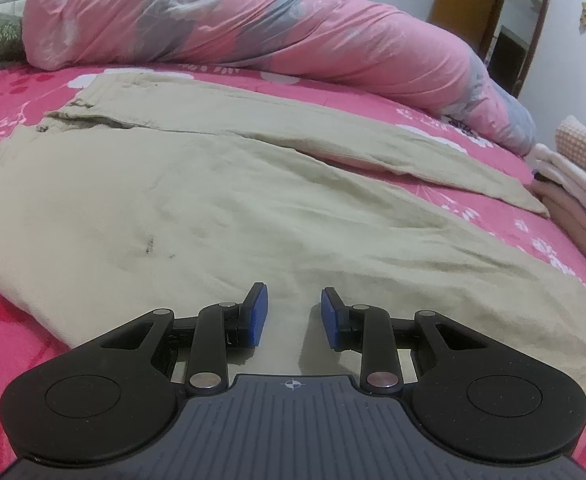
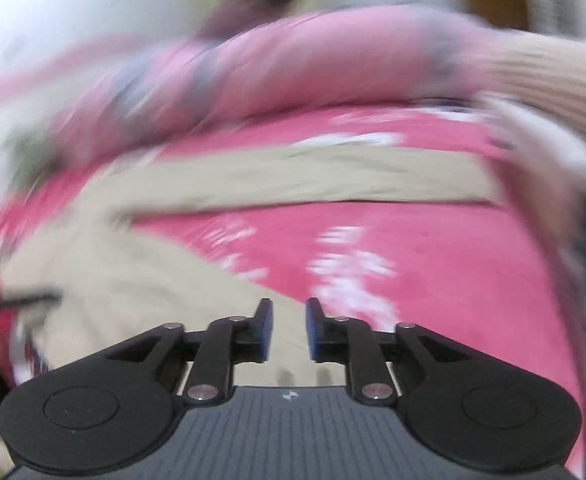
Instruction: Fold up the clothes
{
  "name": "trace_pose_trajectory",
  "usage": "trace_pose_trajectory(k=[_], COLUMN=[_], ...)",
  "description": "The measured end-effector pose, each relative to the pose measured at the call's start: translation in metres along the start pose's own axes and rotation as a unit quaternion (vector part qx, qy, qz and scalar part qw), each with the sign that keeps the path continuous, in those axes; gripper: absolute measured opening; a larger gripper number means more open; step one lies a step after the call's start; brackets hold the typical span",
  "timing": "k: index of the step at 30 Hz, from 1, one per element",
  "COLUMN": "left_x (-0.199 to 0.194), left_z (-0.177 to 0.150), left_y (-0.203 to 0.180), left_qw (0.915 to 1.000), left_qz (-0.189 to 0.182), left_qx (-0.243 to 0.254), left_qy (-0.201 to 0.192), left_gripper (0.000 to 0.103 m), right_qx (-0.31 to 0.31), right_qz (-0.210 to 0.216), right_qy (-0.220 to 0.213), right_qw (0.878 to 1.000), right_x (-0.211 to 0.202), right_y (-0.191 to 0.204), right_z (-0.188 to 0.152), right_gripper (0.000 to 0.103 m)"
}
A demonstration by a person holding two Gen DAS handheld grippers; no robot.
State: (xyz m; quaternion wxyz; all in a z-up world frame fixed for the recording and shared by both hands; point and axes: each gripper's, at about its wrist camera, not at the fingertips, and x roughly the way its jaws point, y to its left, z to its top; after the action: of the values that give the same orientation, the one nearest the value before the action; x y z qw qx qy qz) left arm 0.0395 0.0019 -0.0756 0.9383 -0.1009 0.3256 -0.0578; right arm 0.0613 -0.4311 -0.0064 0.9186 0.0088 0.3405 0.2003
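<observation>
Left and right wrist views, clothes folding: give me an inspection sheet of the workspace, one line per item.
Surface: bed with pink floral sheet, visible around the garment.
Job's things: beige trousers spread flat, legs splayed apart toward the right, a dark stain on the near leg.
Clutter: pink-and-grey duvet bunched along the far side; stack of folded knitwear at the right edge.
Grippers: left tool open above the near leg, nothing between its pads; right tool open, nothing held, view motion-blurred.
Cables: nothing seen.
Surroundings: white wall, wooden door frame, a person partly visible behind the duvet.
</observation>
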Motion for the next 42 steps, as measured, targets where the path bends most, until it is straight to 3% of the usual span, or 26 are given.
trace_pose_trajectory(k=[1,5,11,14,17,19,20,25,28,31,33,35,37,39,42], left_x=[0.0,0.0,0.003,0.005,0.01,0.014,0.016,0.019,0.021,0.022,0.022,0.022,0.021,0.021,0.022], left_z=[0.0,-0.001,0.001,0.003,0.006,0.007,0.008,0.012,0.013,0.011,0.009,0.009,0.01,0.01,0.009], left_y=[0.0,0.001,0.004,0.006,0.008,0.01,0.011,0.013,0.016,0.017,0.018,0.017,0.017,0.019,0.019], left_qw=[1.0,0.9999,0.9994,0.9989,0.9988,0.9989,0.9989,0.999,0.9991,0.9988,0.9985,0.9982,0.9982,0.9982,0.9983], left_qz=[0.0,0.0,0.003,0.008,0.01,0.009,0.009,0.006,0.001,-0.003,-0.004,-0.003,-0.004,-0.006,-0.006], left_qx=[0.002,0.016,0.033,0.044,0.044,0.04,0.039,0.036,0.032,0.038,0.044,0.05,0.052,0.05,0.047], left_qy=[-0.001,-0.003,-0.01,-0.015,-0.02,-0.022,-0.024,-0.027,-0.027,-0.03,-0.032,-0.032,-0.031,-0.031,-0.033], left_gripper=[0.029,0.029,0.029,0.029,0.029,0.029,0.029,0.029,0.029,0.029,0.029,0.029,0.029,0.03,0.03], right_qx=[-0.029,-0.089,-0.101,-0.128,-0.129,-0.152,-0.167,-0.268,-0.272,-0.278,-0.277,-0.243,-0.166,-0.057,0.075], right_qz=[0.017,0.063,0.089,0.077,0.062,0.044,0.034,-0.019,-0.051,-0.07,-0.107,-0.12,-0.177,-0.209,-0.253], right_qy=[0.015,0.069,0.163,0.169,0.172,0.165,0.16,0.115,0.094,0.107,0.119,0.092,0.082,0.043,-0.004], right_qw=[0.999,0.992,0.977,0.974,0.975,0.973,0.972,0.956,0.956,0.952,0.947,0.958,0.967,0.975,0.964], right_x=[0.017,0.075,0.134,0.125,0.119,0.115,0.112,0.094,0.089,0.11,0.131,0.13,0.119,0.086,0.026], right_y=[0.006,0.007,0.008,0.019,0.023,0.031,0.037,0.066,0.064,0.062,0.055,0.041,0.012,-0.031,-0.08], right_z=[0.011,0.042,0.047,0.04,0.036,0.032,0.029,0.03,0.043,0.033,0.019,0.018,0.031,0.04,0.036], right_gripper=[0.04,0.048,0.049,0.046,0.027,0.004,0.0,0.0,0.0,0.0,0.002,0.002,0.002,0.002,0.005])
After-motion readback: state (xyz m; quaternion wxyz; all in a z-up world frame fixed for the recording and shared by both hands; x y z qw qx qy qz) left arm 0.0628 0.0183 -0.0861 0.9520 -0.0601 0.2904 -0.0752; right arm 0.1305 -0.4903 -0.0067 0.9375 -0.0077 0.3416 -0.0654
